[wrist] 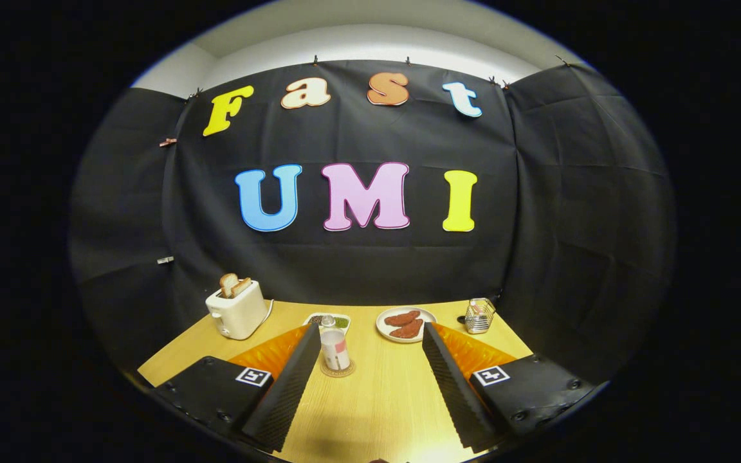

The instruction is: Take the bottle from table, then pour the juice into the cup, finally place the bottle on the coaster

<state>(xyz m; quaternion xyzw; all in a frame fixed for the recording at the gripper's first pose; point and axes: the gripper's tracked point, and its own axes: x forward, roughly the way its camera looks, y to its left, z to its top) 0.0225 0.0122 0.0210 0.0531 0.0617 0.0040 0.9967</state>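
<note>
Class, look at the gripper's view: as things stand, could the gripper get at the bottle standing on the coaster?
Probably yes. The gripper has its jaws wide open, and the bottle stands upright on the coaster, just ahead, close by one finger. Bare table lies between, so nothing blocks the way.

The tray point(327, 319) behind the bottle point(334, 348) is partly hidden by it; its contents are too small to be told. The coaster point(337, 371) is partly covered by the bottle.

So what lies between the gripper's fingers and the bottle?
Only bare wooden table. In the gripper view the open gripper sits short of the bottle, standing on its coaster.
</note>
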